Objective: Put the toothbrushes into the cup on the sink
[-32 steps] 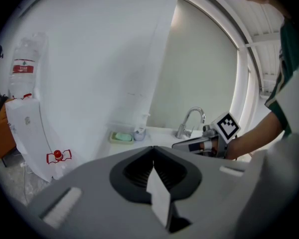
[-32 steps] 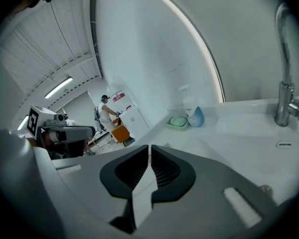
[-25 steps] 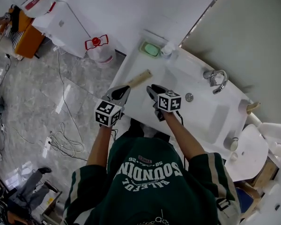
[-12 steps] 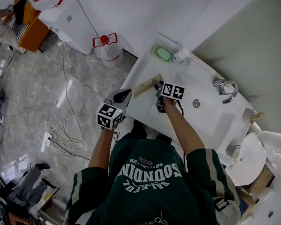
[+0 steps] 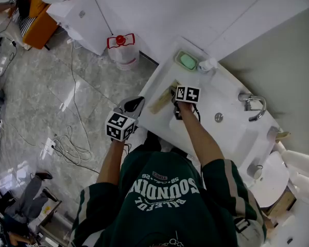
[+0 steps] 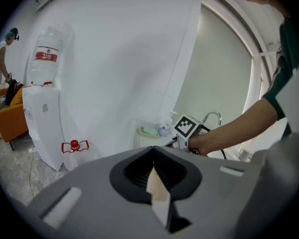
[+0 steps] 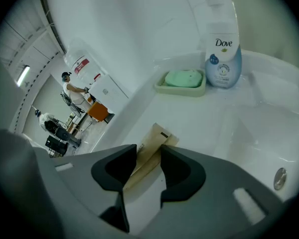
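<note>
A tan cardboard toothbrush package (image 5: 161,102) lies on the white sink top near its left edge. My right gripper (image 5: 173,95) is over the package's near end. In the right gripper view the package (image 7: 157,136) sits between the jaws of my right gripper (image 7: 148,151), which are closing; a gap still shows. My left gripper (image 5: 137,102) hangs just off the counter edge, shut on a thin tan cardboard scrap (image 6: 158,195). A small cup (image 5: 271,133) with something tan sticking out stands at the sink's far end.
A green soap (image 7: 183,78) in its dish and a Dove pump bottle (image 7: 223,59) stand at the sink's back corner. The faucet (image 5: 253,106) and drain (image 5: 218,117) lie to the right. A water jug (image 5: 122,48) and loose cables (image 5: 67,143) are on the floor.
My right gripper moved left from over the basin to the package and its jaws came around it. The left gripper stayed about where it was.
</note>
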Demonstrator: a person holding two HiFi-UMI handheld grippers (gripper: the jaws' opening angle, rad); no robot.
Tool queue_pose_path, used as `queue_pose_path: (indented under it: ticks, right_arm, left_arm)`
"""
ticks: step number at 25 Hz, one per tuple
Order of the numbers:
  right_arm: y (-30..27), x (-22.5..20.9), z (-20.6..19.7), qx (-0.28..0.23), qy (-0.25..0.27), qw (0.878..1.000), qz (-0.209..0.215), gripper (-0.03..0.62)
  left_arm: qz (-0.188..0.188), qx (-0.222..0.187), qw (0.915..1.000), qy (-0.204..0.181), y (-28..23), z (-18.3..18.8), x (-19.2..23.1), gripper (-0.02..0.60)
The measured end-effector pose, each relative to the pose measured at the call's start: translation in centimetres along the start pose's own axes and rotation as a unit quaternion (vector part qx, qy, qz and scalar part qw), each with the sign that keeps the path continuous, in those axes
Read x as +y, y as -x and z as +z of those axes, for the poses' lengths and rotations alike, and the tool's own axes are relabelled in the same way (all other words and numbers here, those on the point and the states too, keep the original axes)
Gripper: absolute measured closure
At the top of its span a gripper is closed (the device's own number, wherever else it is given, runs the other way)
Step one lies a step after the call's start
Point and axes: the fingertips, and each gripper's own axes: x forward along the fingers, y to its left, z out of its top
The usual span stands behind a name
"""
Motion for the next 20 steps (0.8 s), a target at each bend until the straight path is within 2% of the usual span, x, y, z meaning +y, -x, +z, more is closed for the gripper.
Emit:
queue_pose_path:
  ticks: [5, 7, 12, 20]
  right_arm:
    - [0.2, 1.1, -0.4, 0.006, -0.023, 0.999, 0.043, 0.535]
    - [0.5, 2.0, -0.4, 0.004, -0.016, 0.998, 0.064, 0.562]
    - [2.0, 3.2, -0.4, -0.015, 0.020, 0.995, 0.092, 0.580]
    - [6.0, 3.6, 0.9, -0.078, 0.011, 0.989, 0.123, 0.585]
  left_arm:
    - [-0.004, 0.001, 1.0000, -0.003, -0.2, 0.3, 0.1, 0.531]
    - [-0.007, 0.000, 1.0000, -0.006, -0.4, 0.6, 0.0, 0.531]
    - [-0.018, -0.002, 0.9997, -0.015, -1.1, 1.1, -1.1, 0.530]
    - [-0.033, -0.004, 0.9990, -0.031, -1.7, 1.9, -3.1, 0.531]
